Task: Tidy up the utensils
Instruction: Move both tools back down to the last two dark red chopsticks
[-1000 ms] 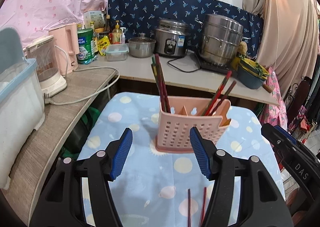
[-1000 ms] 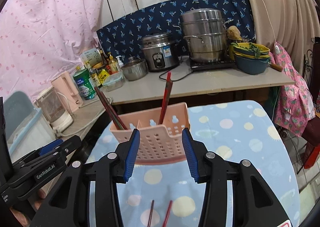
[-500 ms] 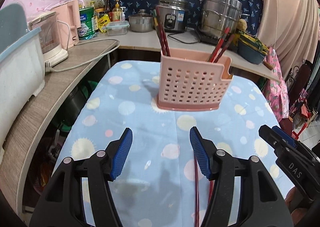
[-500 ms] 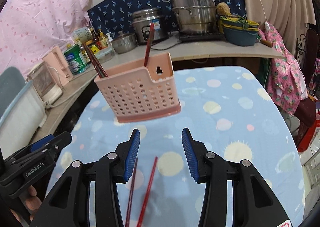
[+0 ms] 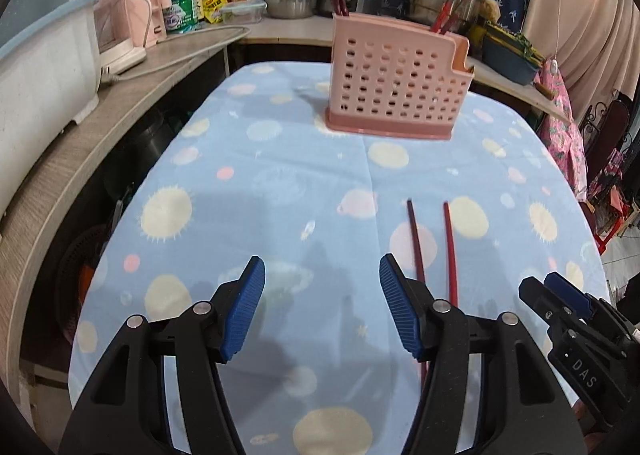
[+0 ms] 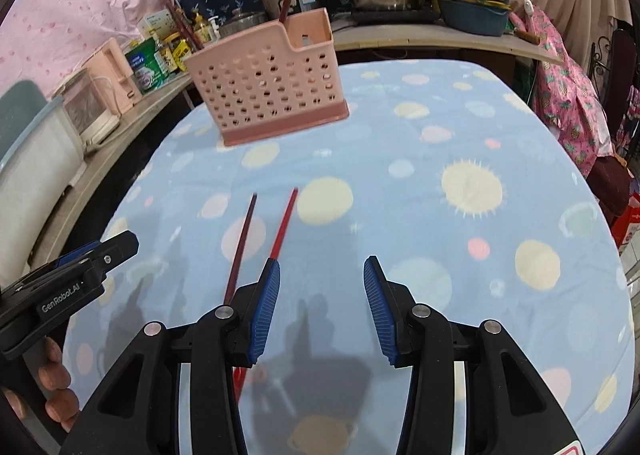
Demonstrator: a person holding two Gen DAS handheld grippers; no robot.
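Both sets of blue pads were spread apart with nothing between them. The left gripper [image 5: 321, 309] hung open over the dotted blue tablecloth [image 5: 280, 183], and the right gripper [image 6: 321, 309] was open too, only a bit narrower. Two chopsticks lay loose on the cloth, side by side but not touching: a dark one [image 5: 416, 245] and a brighter red one [image 5: 449, 247]. Their near ends ran under the left gripper's right finger [image 5: 396, 311] and, in the other view, under the right gripper's left finger [image 6: 266, 311] — so basically between the two tools. Further back stood the pink perforated utensil holder [image 5: 396, 83], upright on the cloth, with more chopsticks [image 5: 444, 15] sticking out the top. Behind that — a counter [image 5: 280, 29] crowded with steel pots.
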